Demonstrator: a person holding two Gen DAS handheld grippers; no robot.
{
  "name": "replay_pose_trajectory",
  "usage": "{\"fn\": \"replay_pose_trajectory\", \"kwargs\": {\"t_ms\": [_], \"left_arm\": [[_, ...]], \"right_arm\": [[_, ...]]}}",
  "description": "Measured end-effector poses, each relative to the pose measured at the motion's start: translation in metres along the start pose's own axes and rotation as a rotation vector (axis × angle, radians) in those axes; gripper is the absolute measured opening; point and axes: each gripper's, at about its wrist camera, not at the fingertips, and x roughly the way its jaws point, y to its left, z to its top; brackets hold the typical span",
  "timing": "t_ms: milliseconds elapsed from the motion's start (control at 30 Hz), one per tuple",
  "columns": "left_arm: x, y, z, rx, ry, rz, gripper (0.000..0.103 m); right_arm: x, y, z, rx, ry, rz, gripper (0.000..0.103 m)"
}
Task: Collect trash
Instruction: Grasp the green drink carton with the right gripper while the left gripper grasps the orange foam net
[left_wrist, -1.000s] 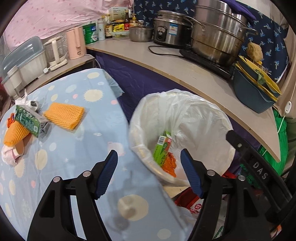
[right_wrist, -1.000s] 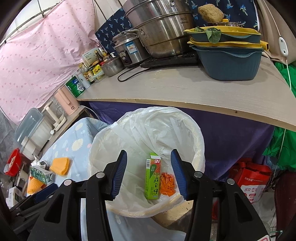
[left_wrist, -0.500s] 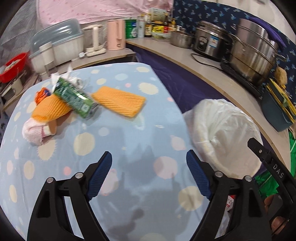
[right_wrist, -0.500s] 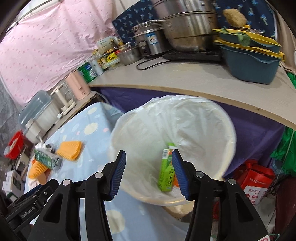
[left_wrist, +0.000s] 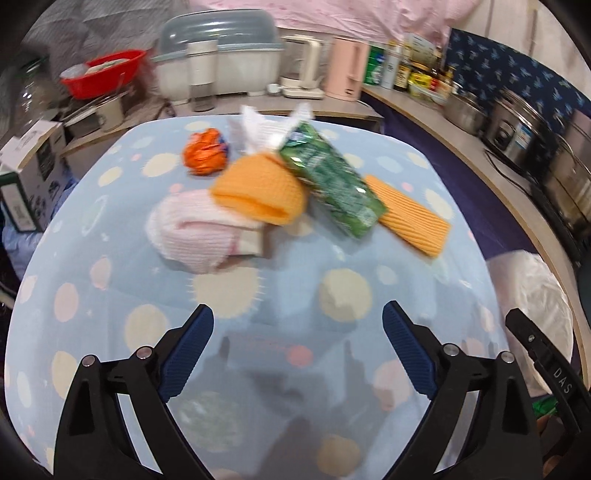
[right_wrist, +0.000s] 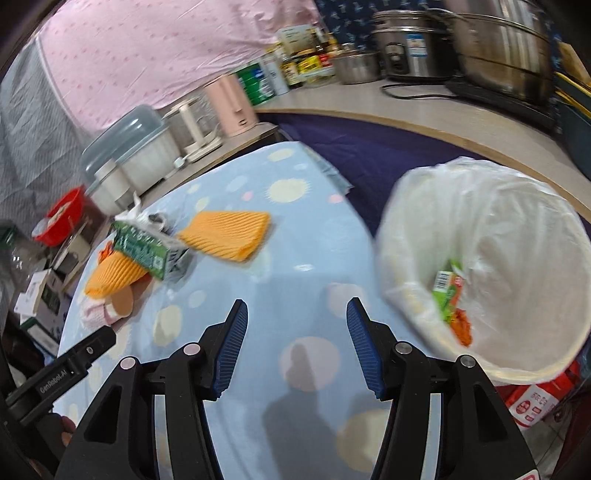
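a: what is changed since a second ago?
b: the left gripper (left_wrist: 297, 345) is swung from the lined bin (right_wrist: 491, 206) to the table (left_wrist: 110, 295); the trash pile is now centred ahead. both it and the right gripper (right_wrist: 297, 343) are held spread, nothing pinched.
a: and the trash?
b: the green carton (left_wrist: 332, 184) is propped on the orange foam sleeve (left_wrist: 258, 188), the pink one (left_wrist: 195, 229) beside it. a small box (right_wrist: 448, 291) is already binned; another pickup is judged next.
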Motion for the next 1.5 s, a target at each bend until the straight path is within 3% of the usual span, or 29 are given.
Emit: {"fn": "replay_pose_trajectory", "kwargs": {"t_ms": [133,400,767,1033,1300,1500], "left_arm": [[0.003,0.036,0.008,-0.068,-0.007,0.023,0.09],[0.01,0.08,0.028,-0.139,-0.02,0.057,0.09],[0.021,0.083,0.06,-0.159,-0.026,-0.019,0.092],[0.048,0.072,0.073,-0.165,0.015,-0.058,0.093],[0.065,0.061,0.083,-0.109,-0.002,-0.014,0.092],[0.058,0.056,0.081,-0.102,0.002,-0.054,0.088]], "right_arm": [[0.021,0.036,0.003,-0.066,0.015,0.035,0.055],[0.066,0.103,0.015,-0.191,0.031,0.096,0.066],[0.116,0.153,0.035,-0.342,0.032,0.083,0.071],[0.139,0.166,0.036,-0.399,0.021,0.067,0.074],[0.133,0.152,0.041,-0.366,0.021,0.104,0.061],[0.102,0.138,0.043,-0.303,0.0,0.157,0.055]]}}
